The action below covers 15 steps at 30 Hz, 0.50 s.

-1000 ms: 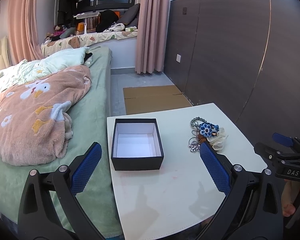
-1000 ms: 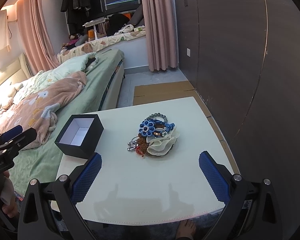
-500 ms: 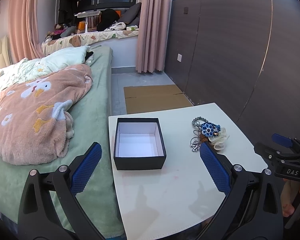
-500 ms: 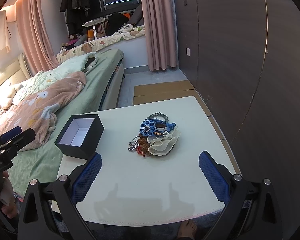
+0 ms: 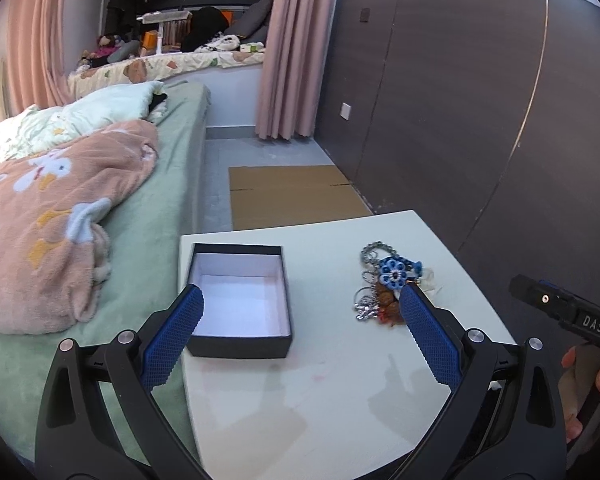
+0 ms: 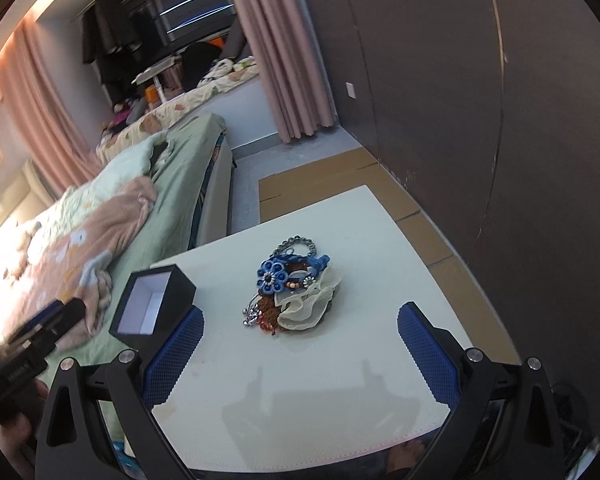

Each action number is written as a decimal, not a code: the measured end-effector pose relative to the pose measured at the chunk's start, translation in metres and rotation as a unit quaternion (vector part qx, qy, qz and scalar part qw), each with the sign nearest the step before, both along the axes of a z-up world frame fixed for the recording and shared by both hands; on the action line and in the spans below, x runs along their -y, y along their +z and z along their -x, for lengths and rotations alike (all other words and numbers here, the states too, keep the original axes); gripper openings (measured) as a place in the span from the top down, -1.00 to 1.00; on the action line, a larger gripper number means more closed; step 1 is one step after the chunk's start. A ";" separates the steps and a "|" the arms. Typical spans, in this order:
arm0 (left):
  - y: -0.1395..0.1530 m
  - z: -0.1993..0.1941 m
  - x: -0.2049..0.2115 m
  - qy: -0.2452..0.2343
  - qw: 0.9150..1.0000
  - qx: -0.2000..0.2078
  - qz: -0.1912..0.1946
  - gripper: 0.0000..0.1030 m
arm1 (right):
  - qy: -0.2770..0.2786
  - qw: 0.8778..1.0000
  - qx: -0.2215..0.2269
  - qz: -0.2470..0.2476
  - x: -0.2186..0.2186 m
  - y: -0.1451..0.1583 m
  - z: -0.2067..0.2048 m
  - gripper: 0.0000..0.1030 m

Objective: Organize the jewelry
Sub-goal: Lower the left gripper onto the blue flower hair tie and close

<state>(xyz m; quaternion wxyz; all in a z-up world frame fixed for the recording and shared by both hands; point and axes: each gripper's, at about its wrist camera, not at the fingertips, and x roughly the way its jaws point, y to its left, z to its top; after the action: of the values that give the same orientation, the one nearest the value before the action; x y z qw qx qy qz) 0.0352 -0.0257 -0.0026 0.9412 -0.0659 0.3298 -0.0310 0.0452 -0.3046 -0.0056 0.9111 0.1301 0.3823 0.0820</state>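
We've got both grippers spread wide, left gripper (image 5: 300, 304) and right gripper (image 6: 300, 322) holding nothing; jewelry pile (image 6: 294, 290) mid-table beside empty black box (image 5: 239, 300); light, tangly, slippery stuff; we'd pinch blue flower piece (image 6: 273, 275) first

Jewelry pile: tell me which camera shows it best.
The right wrist view: the jewelry pile sits centred and unobstructed between the open fingers. In the left wrist view, it lies off to the right, partly hidden behind the left gripper's fingertip.
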 end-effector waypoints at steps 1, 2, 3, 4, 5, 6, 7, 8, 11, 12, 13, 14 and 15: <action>-0.001 -0.003 0.002 -0.002 1.000 -0.001 0.001 -0.90 | -0.002 1.000 -0.007 -0.013 0.004 -0.002 -0.004 -0.76; -0.002 -0.007 0.005 -0.004 1.000 -0.002 0.001 -0.90 | -0.004 1.000 -0.012 -0.024 0.006 -0.005 -0.007 -0.67; -0.004 -0.011 0.007 -0.007 1.000 -0.003 0.003 -0.90 | -0.007 0.999 -0.022 -0.040 0.011 -0.009 -0.012 -0.58; -0.005 -0.014 0.009 -0.008 1.000 -0.004 0.005 -0.89 | -0.011 0.998 -0.032 -0.056 0.016 -0.014 -0.016 -0.52; -0.007 -0.018 0.011 -0.011 1.000 -0.006 0.009 -0.87 | -0.015 0.997 -0.039 -0.064 0.018 -0.018 -0.019 -0.42; -0.009 -0.023 0.014 -0.014 1.000 -0.010 0.014 -0.80 | -0.015 0.997 -0.039 -0.064 0.018 -0.018 -0.019 -0.34; -0.011 -0.026 0.014 -0.017 1.000 -0.014 0.018 -0.77 | -0.020 0.995 -0.050 -0.080 0.023 -0.023 -0.024 -0.30; -0.014 -0.031 0.017 -0.022 0.999 -0.018 0.022 -0.72 | -0.023 0.994 -0.058 -0.092 0.026 -0.029 -0.029 -0.23; -0.018 -0.043 0.025 -0.037 0.999 -0.027 0.026 -0.60 | -0.032 0.988 -0.088 -0.122 0.032 -0.046 -0.043 -0.11; -0.021 -0.048 0.029 -0.044 0.998 -0.031 0.027 -0.56 | -0.033 0.986 -0.092 -0.132 0.033 -0.049 -0.046 -0.09; -0.021 -0.053 0.032 -0.051 0.998 -0.035 0.030 -0.52 | -0.035 0.984 -0.097 -0.144 0.034 -0.053 -0.050 -0.07; -0.022 -0.056 0.035 -0.056 0.997 -0.039 0.034 -0.46 | -0.037 0.982 -0.103 -0.152 0.034 -0.057 -0.054 -0.04; -0.024 -0.061 0.037 -0.062 0.996 -0.043 0.039 -0.42 | -0.038 0.981 -0.106 -0.157 0.035 -0.059 -0.058 -0.02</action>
<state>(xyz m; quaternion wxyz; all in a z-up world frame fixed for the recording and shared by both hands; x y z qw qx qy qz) 0.0960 -0.0628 -0.0267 0.9191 -0.0834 0.3721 -0.0989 0.1027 -0.3393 -0.0648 0.8358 0.2944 0.4542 0.0920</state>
